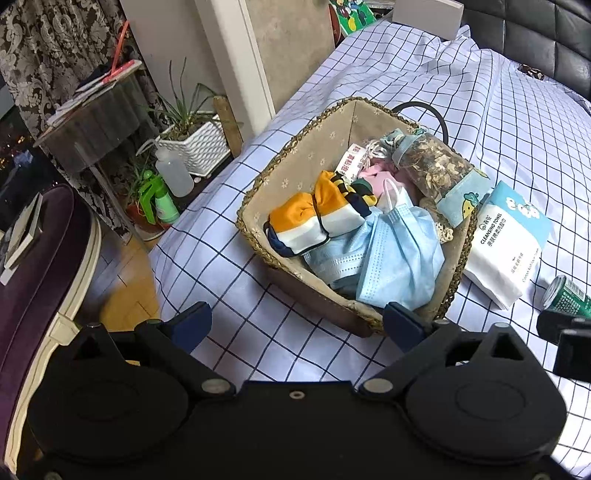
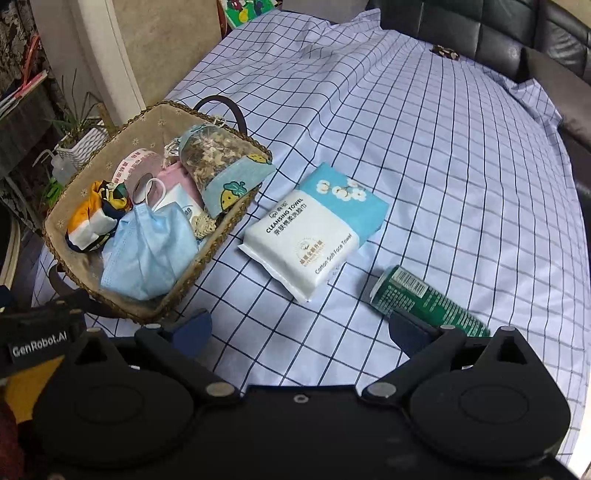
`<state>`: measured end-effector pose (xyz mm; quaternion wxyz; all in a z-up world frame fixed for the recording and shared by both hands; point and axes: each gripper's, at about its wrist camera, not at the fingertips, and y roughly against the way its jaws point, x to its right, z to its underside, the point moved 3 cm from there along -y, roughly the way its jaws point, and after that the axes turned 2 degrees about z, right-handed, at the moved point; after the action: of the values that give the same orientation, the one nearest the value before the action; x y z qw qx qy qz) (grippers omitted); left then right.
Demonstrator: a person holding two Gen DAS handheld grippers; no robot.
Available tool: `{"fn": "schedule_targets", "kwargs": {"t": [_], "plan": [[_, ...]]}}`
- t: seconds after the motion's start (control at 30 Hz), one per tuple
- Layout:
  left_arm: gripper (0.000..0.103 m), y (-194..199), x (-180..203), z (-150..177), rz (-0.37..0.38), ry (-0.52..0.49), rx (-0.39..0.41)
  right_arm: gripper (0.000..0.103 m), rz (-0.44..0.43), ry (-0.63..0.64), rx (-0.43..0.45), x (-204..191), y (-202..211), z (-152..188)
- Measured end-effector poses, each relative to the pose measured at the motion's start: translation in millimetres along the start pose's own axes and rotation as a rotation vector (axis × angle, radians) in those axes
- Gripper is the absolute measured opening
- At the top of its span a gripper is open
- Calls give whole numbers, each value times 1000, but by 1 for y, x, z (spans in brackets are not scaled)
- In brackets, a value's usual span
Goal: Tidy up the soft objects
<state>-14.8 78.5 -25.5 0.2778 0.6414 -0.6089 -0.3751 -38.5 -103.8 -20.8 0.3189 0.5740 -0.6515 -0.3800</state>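
Note:
A woven basket [image 1: 295, 147] [image 2: 92, 162] sits on the checked cloth. Inside lie blue face masks [image 1: 391, 258] [image 2: 147, 247], a striped orange, white and navy scarf [image 1: 314, 218] [image 2: 96, 214], a pouch of dried flakes [image 1: 432, 166] [image 2: 210, 158] leaning on the rim, pink cloth and a tape roll [image 2: 136, 166]. A white and blue cleansing towel pack [image 1: 509, 240] [image 2: 314, 232] lies right of the basket. My left gripper [image 1: 299, 325] stands open before the basket's near corner. My right gripper [image 2: 299, 328] stands open, nothing between its fingers, with a green can [image 2: 424, 299] [image 1: 565, 295] at its right finger.
The blue checked cloth [image 2: 443, 147] stretches far to the right and back. A dark leather sofa [image 2: 517, 33] borders it. Left of the table stand potted plants [image 1: 192, 129], a green spray bottle [image 1: 159, 199], a purple chair [image 1: 40, 258] and a side table [image 1: 88, 118].

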Motion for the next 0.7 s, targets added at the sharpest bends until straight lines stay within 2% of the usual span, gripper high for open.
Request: {"fn": "schedule_targets", "kwargs": {"t": [0.37,0.7], "plan": [[97,2,6,0,-20,-16,9,103,-5,18,-37,1,-9,8],[97,1,8,1,-34,-30,7,103,-16,26,-26,-1,-5,8]]}}
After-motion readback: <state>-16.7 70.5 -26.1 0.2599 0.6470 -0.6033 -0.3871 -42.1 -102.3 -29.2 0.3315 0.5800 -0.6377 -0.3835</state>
